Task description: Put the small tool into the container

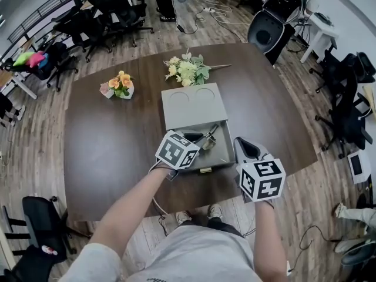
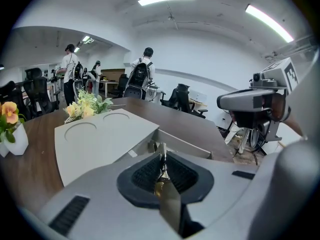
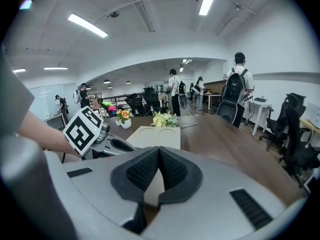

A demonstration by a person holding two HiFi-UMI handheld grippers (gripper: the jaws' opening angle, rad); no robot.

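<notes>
I see a pale grey container (image 1: 194,107) on a dark brown table (image 1: 111,145). My left gripper (image 2: 162,156) and right gripper (image 3: 159,156) are grey, with black-and-white square markers. Far left, orange flowers (image 1: 120,82).

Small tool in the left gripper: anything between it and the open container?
Nothing visible. The left gripper holds the small tool right over the container, whose lid lies swung back flat on the table.

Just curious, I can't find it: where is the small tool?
The tool is clamped in the left gripper, mid-frame in its view, at the open container by the table's near edge.
</notes>
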